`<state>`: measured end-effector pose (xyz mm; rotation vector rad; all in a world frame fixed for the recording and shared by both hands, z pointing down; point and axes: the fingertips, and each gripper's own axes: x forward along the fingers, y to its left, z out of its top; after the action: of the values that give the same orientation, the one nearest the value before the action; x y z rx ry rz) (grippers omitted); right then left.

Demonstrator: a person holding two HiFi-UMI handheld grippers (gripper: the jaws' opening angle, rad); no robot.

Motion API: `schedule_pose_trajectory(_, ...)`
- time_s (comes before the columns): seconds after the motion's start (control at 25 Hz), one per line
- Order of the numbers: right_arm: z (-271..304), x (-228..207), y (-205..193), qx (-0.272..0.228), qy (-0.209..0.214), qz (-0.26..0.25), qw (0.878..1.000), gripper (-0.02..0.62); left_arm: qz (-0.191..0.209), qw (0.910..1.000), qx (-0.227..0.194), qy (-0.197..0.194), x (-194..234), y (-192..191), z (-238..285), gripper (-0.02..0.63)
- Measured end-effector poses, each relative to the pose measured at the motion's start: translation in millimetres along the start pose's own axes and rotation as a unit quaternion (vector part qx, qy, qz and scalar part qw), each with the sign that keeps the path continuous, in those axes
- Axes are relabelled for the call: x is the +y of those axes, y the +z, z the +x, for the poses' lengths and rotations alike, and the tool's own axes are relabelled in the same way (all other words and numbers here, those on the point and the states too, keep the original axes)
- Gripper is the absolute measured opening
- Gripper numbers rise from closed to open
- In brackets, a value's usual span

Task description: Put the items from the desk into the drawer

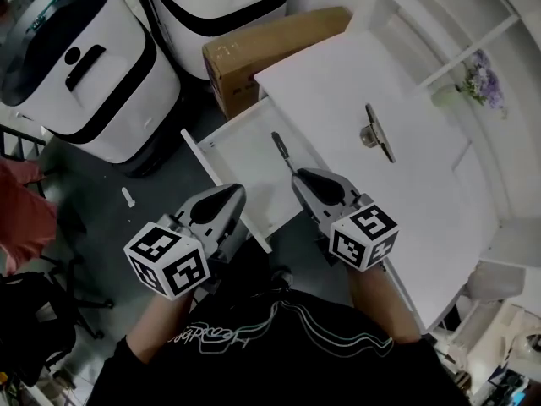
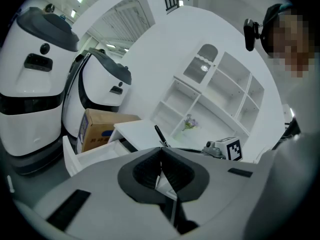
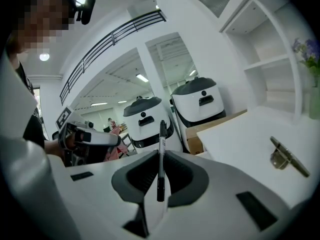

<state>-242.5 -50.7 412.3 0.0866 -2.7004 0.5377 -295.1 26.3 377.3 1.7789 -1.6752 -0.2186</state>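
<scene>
My right gripper (image 1: 302,178) is shut on a black pen (image 1: 280,150), which sticks out past its fingertips over the open white drawer (image 1: 239,156). In the right gripper view the pen (image 3: 161,156) stands upright between the pads. My left gripper (image 1: 228,193) hovers beside it at the drawer's front edge, with its jaws together and nothing between them (image 2: 161,151). A metal clip-like item (image 1: 377,132) lies on the white desk (image 1: 330,83), to the right of both grippers.
A cardboard box (image 1: 258,49) stands on the floor behind the drawer, beside two large white machines (image 1: 76,66). White shelves (image 1: 456,32) with a small vase of flowers (image 1: 480,79) rise at the desk's far side. A person's red sleeve (image 1: 21,214) is at the left edge.
</scene>
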Motion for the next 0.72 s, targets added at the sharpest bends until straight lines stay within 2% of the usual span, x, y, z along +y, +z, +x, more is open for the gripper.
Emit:
schedule_pose_trajectory(0.16,55,-14,-23,0.042,0.01,0.004,0.999,0.064,-0.013,0.9995,0.0,0.029,38,10,-6,0.02)
schedule_pose_trajectory(0.44,135,-40,-88,0.13,0.008,0.014,0.991,0.064,-0.039,0.9968,0.002,0.069,99,14,-19,0.02)
schedule_pose_trajectory(0.72,195,-64,-162,0.205,0.009,0.003,0.979,0.064,-0.061,0.9945,0.017,0.083,140,2,-15,0.02)
